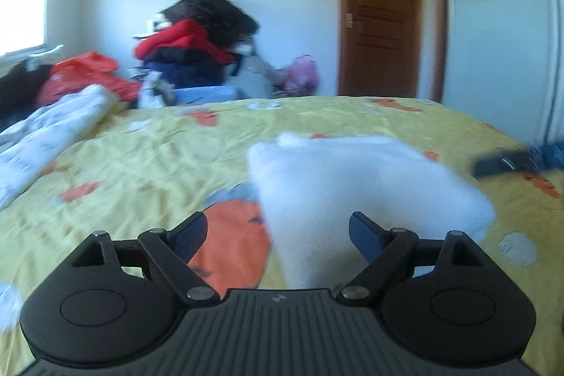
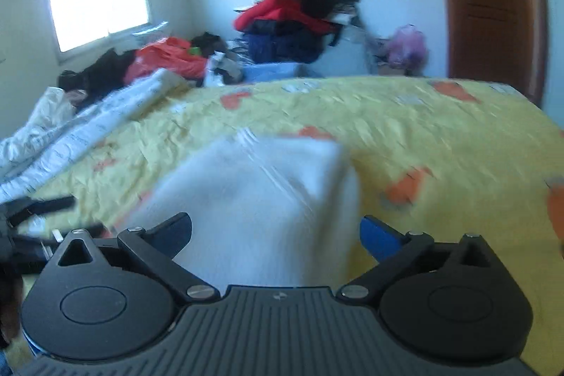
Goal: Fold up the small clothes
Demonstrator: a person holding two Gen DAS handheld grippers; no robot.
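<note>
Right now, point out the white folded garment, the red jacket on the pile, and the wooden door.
white folded garment point(image 1: 356, 178), left wrist view, middle of its top face
red jacket point(image 2: 278, 10), right wrist view, its upper fold
wooden door point(image 1: 379, 20), left wrist view, centre panel

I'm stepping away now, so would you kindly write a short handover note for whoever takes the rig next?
Left claw: open, nothing held.
Right claw: open, nothing held.
The white garment lies folded on the yellow bedsheet, just ahead of both claws.
Done: this piece looks folded and released, though the pictures are blurred.
Left: check its edges; no further small garment can be made out.
</note>
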